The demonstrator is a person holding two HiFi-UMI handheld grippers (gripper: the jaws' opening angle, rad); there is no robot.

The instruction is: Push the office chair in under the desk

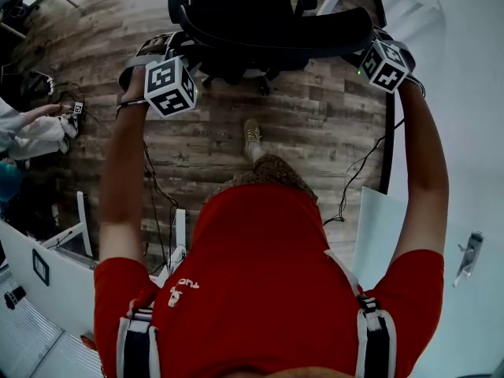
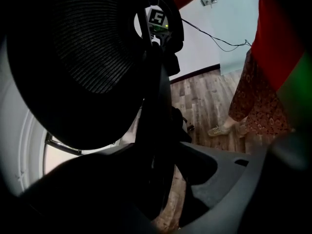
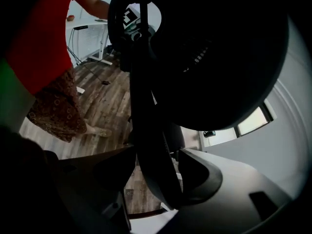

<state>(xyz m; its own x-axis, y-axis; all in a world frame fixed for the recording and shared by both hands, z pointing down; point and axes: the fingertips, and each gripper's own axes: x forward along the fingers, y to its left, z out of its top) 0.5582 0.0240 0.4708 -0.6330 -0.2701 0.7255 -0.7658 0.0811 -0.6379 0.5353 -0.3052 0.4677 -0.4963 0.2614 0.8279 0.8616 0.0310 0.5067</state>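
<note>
The black office chair [image 1: 268, 22] stands on the wood floor ahead of me, its backrest toward me. My left gripper [image 1: 187, 52] is at the backrest's left edge and my right gripper [image 1: 364, 53] at its right edge. In the left gripper view the mesh backrest [image 2: 92, 48] fills the upper left, and its dark rim [image 2: 156, 130] runs down between the spread jaws of the left gripper [image 2: 165, 189]. In the right gripper view the backrest rim [image 3: 146, 130] likewise passes between the jaws of the right gripper [image 3: 156, 179], with floor showing beside it. Both grippers are open. A white surface [image 1: 417, 6] lies beyond the chair.
Cables [image 1: 354, 172] trail over the plank floor [image 1: 315, 124] near my foot [image 1: 252, 132]. At the far left is another person's white sleeve [image 1: 31, 132], with a white table frame [image 1: 79, 227] below it. A pale wall or door with a handle [image 1: 469, 254] is on the right.
</note>
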